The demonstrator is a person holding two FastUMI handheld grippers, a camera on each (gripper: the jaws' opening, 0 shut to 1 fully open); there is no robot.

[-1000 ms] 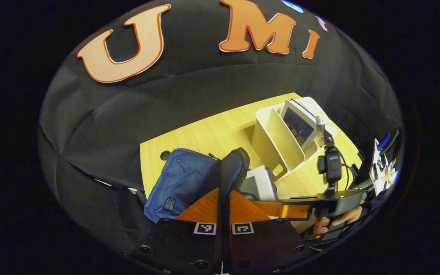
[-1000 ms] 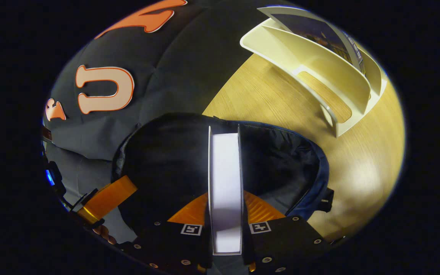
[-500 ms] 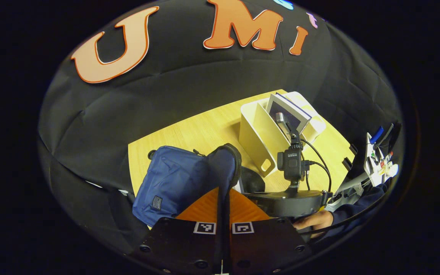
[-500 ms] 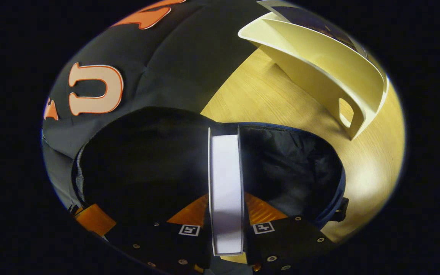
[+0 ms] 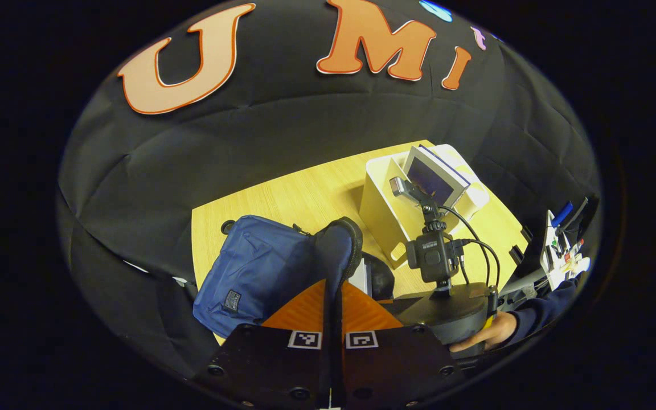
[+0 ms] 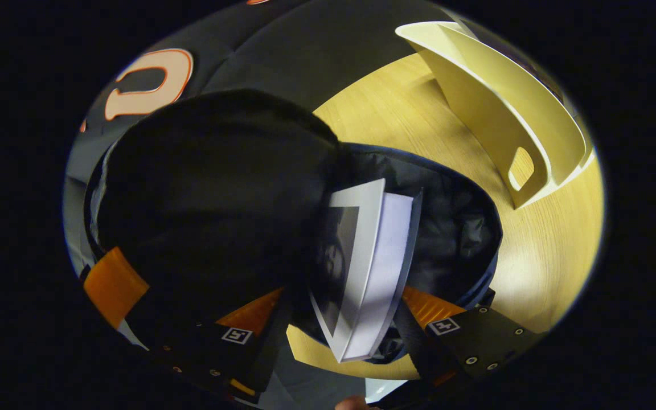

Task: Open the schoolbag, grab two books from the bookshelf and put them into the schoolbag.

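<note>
The blue schoolbag (image 5: pixel 254 267) lies on the wooden table (image 5: pixel 282 199). My left gripper (image 5: pixel 332 319) is shut on its raised flap edge (image 5: pixel 336 250) and holds the mouth wide. In the right gripper view, a white book (image 6: pixel 370 267) leans tilted inside the bag's dark lining (image 6: pixel 453 228), under the lifted flap (image 6: pixel 220 188). My right gripper (image 6: pixel 339 307) is open, its fingers spread on either side of the book and apart from it. The white bookshelf (image 5: pixel 388 205) (image 6: pixel 510 114) stands behind the bag, holding another book (image 5: pixel 433 177).
A hand (image 5: pixel 487 336) with a dark sleeve holds the right gripper (image 5: pixel 442 302) beside the bag, its camera mount and cables rising above it. A stand with small coloured items (image 5: pixel 561 250) sits at the right edge. Bare table (image 6: pixel 533 262) lies between bag and shelf.
My right gripper has opened and let go of the white book, which has tipped over inside the bag. The left gripper still holds the flap up.
</note>
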